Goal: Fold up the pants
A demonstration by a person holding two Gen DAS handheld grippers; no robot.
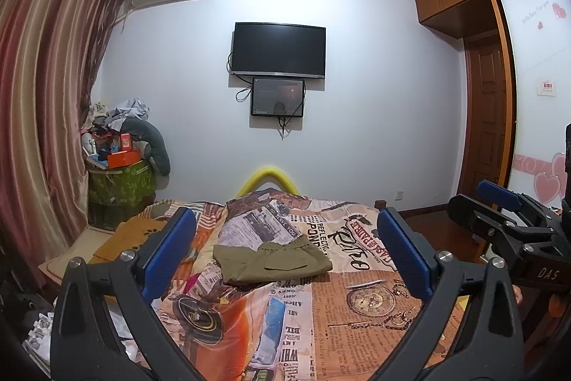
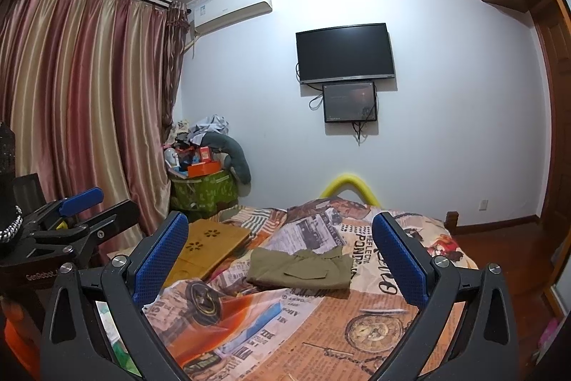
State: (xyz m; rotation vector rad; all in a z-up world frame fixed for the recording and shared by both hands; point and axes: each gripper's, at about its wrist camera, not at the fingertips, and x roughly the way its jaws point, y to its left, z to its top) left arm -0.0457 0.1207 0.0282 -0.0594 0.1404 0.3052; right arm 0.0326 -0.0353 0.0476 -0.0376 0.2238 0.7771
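Olive-green pants (image 1: 272, 260) lie folded into a compact rectangle on the printed bedspread (image 1: 357, 309), waistband toward the far side; they also show in the right wrist view (image 2: 301, 268). My left gripper (image 1: 285, 252) is open and empty, held above the bed, short of the pants. My right gripper (image 2: 280, 259) is open and empty, also short of the pants. The right gripper shows at the right edge of the left wrist view (image 1: 506, 213). The left gripper shows at the left edge of the right wrist view (image 2: 82, 213).
A wooden lap tray (image 2: 205, 247) lies on the bed's left side. A green bin piled with clutter (image 2: 203, 181) stands by the curtain (image 2: 82, 102). A TV (image 2: 345, 52) hangs on the far wall. A wardrobe (image 1: 528, 77) stands at right.
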